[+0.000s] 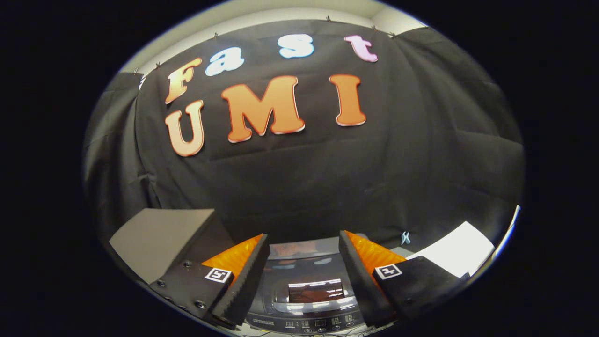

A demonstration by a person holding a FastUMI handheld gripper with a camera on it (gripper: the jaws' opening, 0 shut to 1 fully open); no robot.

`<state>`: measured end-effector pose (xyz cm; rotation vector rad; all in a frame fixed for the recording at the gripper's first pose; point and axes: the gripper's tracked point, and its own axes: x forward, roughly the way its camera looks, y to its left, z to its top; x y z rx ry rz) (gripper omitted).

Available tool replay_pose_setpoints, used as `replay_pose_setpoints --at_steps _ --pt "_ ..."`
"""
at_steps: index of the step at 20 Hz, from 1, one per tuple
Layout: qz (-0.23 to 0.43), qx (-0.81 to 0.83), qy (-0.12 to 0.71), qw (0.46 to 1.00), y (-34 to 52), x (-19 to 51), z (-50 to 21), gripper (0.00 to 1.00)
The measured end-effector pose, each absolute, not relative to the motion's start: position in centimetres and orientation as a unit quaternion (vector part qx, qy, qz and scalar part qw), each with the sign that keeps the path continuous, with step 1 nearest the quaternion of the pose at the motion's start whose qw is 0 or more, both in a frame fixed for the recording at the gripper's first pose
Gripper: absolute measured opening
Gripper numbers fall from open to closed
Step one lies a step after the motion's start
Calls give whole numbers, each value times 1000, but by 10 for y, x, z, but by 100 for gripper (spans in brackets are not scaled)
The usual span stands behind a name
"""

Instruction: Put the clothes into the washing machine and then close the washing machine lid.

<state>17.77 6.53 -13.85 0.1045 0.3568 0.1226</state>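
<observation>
Right now we've got the gripper (304, 248) w/ fingers spread wide, nothing btwn them. Washing machine (306, 290) sits just below and ahead, seen thru the gap, glossy lid (311, 281) down. Grey box (159, 238) off to the side.

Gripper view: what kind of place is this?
Likely a staged recording booth, not a real laundry room: black cloth wall behind, a top-loading washing machine with closed lid and control panel below the open gripper, a white tabletop beside it.

Washing machine (306, 292) — glossy dark lid shut — lies between the fingers.
</observation>
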Motion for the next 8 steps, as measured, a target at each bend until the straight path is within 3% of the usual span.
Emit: replay_pose_setpoints --at_steps 8 --pt "25 49 110 992 61 80 -37 96"
